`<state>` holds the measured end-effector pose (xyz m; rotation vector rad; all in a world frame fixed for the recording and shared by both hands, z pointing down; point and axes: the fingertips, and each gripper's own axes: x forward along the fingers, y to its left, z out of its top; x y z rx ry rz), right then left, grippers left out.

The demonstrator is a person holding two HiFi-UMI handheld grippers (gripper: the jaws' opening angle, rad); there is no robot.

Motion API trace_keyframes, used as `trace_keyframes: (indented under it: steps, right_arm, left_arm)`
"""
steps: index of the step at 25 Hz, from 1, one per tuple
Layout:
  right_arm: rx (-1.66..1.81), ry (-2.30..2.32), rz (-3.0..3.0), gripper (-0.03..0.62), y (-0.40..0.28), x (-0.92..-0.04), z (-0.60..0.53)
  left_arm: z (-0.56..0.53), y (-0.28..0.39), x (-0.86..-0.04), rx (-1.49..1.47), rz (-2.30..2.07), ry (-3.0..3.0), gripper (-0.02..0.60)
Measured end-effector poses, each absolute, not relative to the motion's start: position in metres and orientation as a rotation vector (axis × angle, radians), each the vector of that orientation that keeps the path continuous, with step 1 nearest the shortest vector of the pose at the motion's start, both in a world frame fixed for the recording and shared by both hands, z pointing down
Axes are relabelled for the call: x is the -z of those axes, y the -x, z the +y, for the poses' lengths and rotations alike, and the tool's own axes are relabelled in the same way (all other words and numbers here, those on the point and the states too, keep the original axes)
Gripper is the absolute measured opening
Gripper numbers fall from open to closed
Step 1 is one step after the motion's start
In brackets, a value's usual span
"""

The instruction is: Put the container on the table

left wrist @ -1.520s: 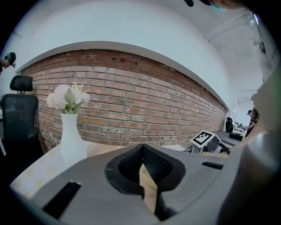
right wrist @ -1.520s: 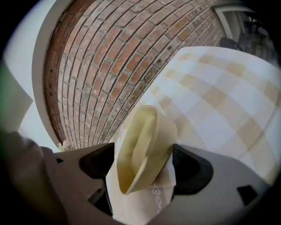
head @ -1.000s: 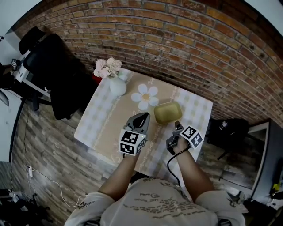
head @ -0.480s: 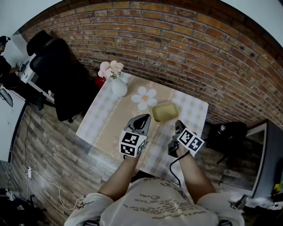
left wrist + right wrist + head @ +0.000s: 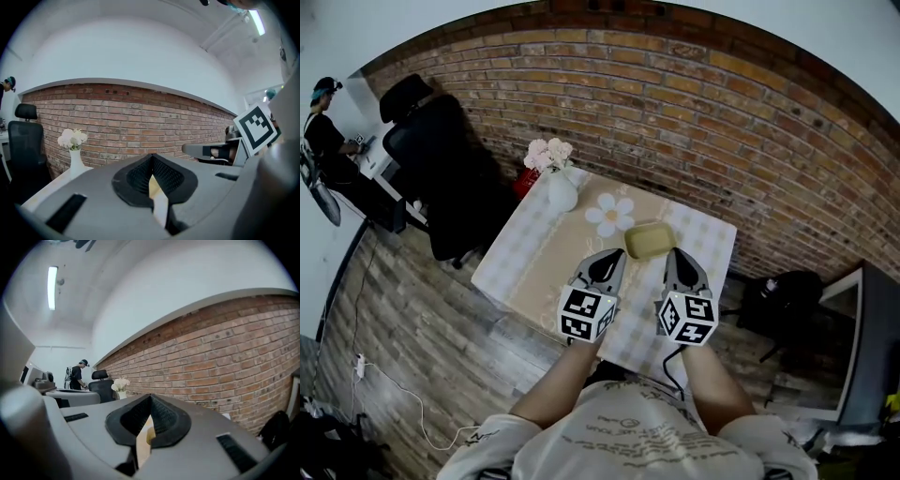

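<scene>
The yellow-green container [image 5: 650,239] rests on the checked tablecloth [image 5: 525,253] of the small table, just right of a flower-shaped mat [image 5: 609,214]. Both grippers hang side by side above the table's near edge, pointing roughly level towards the brick wall. My left gripper [image 5: 607,258] is shut and empty, short of the container on its near left. My right gripper [image 5: 675,255] is also shut with nothing in it, just to the container's near right, and does not touch it. The gripper views show the closed left jaws [image 5: 152,159] and right jaws [image 5: 150,399] against the wall.
A white vase of pale flowers [image 5: 560,187] stands at the table's far left corner. A black office chair [image 5: 441,159] is left of the table, with a person [image 5: 328,122] at a desk beyond it. A black bag [image 5: 783,291] lies on the floor to the right.
Both grippers have lifted away from the table. The right one has drawn back from the container and rolled its marker cube upward. The container stays on the table, and the view has risen.
</scene>
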<state>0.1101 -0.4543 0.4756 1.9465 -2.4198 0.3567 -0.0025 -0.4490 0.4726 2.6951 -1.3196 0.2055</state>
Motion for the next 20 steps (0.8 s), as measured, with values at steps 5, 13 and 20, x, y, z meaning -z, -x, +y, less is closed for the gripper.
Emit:
trace_keyframes:
  steps: [5,13,20]
  right_arm:
    - [-0.308,-1.955,-2.378,0.002,-0.114,-0.464,-0.418]
    - [-0.251,-1.879,-2.427,0.002,-0.113,-0.452,-0.378]
    - [-0.256,-1.873,-2.444,0.002,-0.104,-0.443,-0.368]
  left_arm:
    - [-0.418,0.000,-0.457,-0.175,-1.350,-2.705,0.006]
    - [-0.376,-0.002,-0.450,-0.174,-1.396,-2.691,0.006]
    - [-0.364,0.006,-0.435,-0.163,-1.427,-2.704,0.006]
